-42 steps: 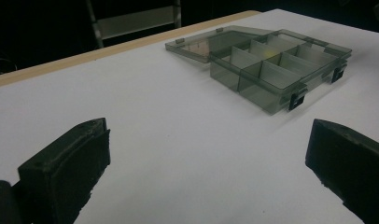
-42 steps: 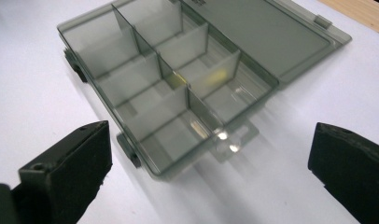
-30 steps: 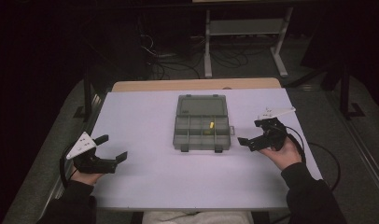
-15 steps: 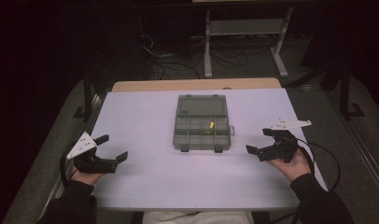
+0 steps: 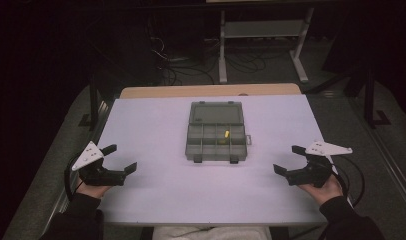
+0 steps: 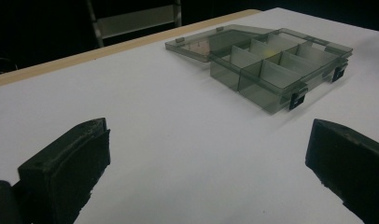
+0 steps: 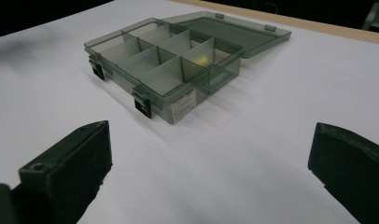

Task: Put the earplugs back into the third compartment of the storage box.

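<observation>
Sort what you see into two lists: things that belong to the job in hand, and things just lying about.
Job in hand:
grey translucent plastic compartment box, lid open
small yellow piece inside it
left claw
right claw

Lying about:
white metal frame behind the table
dark floor cables

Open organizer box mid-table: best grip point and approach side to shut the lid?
Probably the lid's far free edge, reached from behind the organizer box. The lid lies open flat on the table, hinged along the tray's back wall, so that edge swings furthest. Right gripper and left gripper are both open and apart from it.
</observation>
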Available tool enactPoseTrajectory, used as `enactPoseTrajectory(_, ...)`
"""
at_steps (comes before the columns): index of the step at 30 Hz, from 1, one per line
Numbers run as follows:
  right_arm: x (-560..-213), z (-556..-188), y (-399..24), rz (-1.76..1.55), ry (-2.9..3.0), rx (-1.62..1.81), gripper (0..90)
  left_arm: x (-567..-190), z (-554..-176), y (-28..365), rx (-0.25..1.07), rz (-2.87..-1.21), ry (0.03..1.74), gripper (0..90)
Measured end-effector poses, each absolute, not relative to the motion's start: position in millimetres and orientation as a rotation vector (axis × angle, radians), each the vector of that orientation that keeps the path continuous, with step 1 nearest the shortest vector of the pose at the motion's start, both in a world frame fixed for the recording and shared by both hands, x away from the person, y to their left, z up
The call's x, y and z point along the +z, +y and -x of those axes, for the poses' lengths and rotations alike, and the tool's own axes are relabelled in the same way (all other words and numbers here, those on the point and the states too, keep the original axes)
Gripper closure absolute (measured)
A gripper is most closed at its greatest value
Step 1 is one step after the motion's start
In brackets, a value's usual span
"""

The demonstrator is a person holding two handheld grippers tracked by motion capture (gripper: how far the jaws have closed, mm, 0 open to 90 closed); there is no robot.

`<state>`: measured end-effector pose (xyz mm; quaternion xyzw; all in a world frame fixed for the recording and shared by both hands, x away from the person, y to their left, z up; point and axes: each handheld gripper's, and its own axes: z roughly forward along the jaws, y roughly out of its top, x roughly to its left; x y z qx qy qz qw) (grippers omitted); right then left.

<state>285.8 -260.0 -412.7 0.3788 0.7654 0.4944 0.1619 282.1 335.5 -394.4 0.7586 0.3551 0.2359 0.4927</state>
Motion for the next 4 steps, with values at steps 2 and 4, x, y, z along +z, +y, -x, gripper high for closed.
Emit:
enactPoseTrajectory(2,-413.6,-282.1,-263.0,-1.074,2.165,1.423,0.0,-394.5,-282.5,335.6,0.572,-1.843,0.86,0.0)
enactPoseTrajectory(4,-414.9,-279.5,-266.4,-1.078,2.139,1.436,0.0,-394.4,-282.6,335.6,0.572,-1.843,0.859,0.0)
